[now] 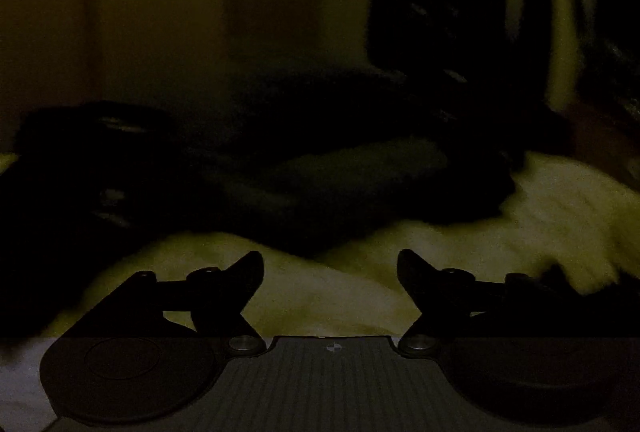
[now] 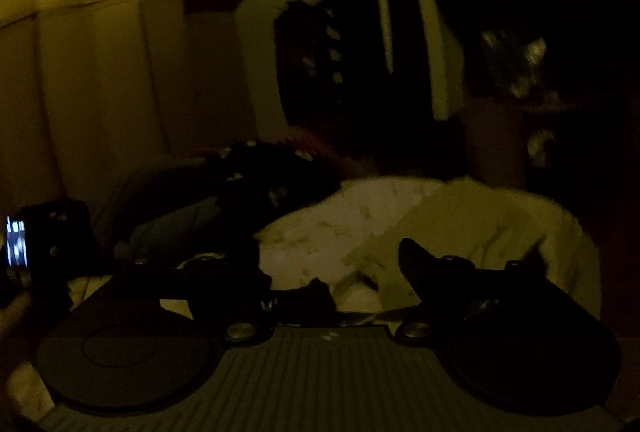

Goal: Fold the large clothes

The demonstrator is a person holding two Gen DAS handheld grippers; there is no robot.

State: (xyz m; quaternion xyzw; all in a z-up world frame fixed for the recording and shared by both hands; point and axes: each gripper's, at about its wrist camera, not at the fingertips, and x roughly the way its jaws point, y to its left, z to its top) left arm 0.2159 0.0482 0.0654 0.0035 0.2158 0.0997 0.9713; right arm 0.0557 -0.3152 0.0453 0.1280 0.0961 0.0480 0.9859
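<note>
Dark clothes (image 1: 360, 167) lie heaped on a pale bedsheet (image 1: 540, 199), ahead of both grippers. Left gripper (image 1: 330, 264): jaws apart, nothing between. Right gripper (image 2: 332, 264): jaws apart over pale sheet; grip not evident. Room dim, views blurred.

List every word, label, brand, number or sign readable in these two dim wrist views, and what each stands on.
None can be read.
Small white round mark on the grey ribbed gripper body: a symbol, no letters.
Small glowing screen at the left edge of the right wrist view: bright streaks, too blurred to read.
Dark clothes on the pale bedding: no print visible.
</note>
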